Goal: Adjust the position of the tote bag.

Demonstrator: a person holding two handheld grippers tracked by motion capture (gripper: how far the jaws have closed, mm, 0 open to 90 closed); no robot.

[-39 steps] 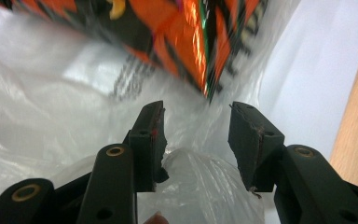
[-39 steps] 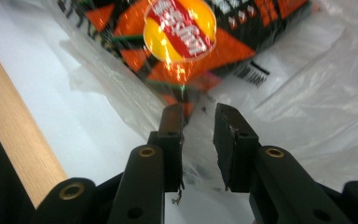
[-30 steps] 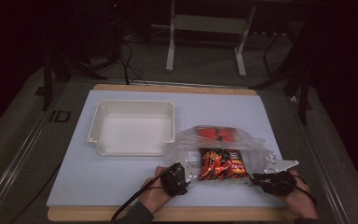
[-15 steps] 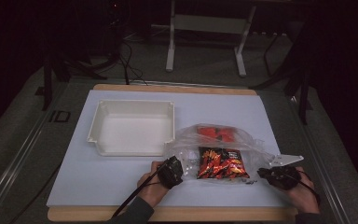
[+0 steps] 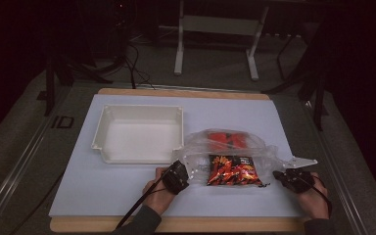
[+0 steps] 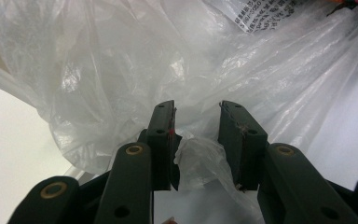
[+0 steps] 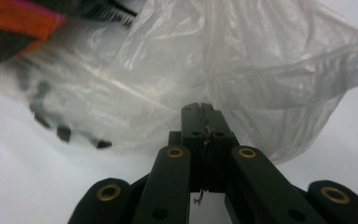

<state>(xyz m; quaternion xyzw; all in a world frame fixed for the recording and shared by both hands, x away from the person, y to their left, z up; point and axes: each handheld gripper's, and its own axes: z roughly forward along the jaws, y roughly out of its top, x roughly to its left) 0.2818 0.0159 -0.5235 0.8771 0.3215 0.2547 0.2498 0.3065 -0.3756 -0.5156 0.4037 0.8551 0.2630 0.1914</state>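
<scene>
The left gripper (image 6: pixel 196 140) has been closing its jaws, now half-narrowed with a fold of the clear plastic bag (image 6: pixel 186 60) between them. The right gripper (image 7: pixel 200 122) has just clamped tight on the bag's edge, the bulk billowing just beyond its jaws.

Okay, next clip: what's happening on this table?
A person works a clear plastic bag of snack packets with a tool in each hand. The right tool has just closed; its jaws meet at the bag's edge, though film between them is hard to make out. The left tool has been closing, with a fold of film between its jaws, not yet pinched. A white tray sits empty beside the bag.
</scene>
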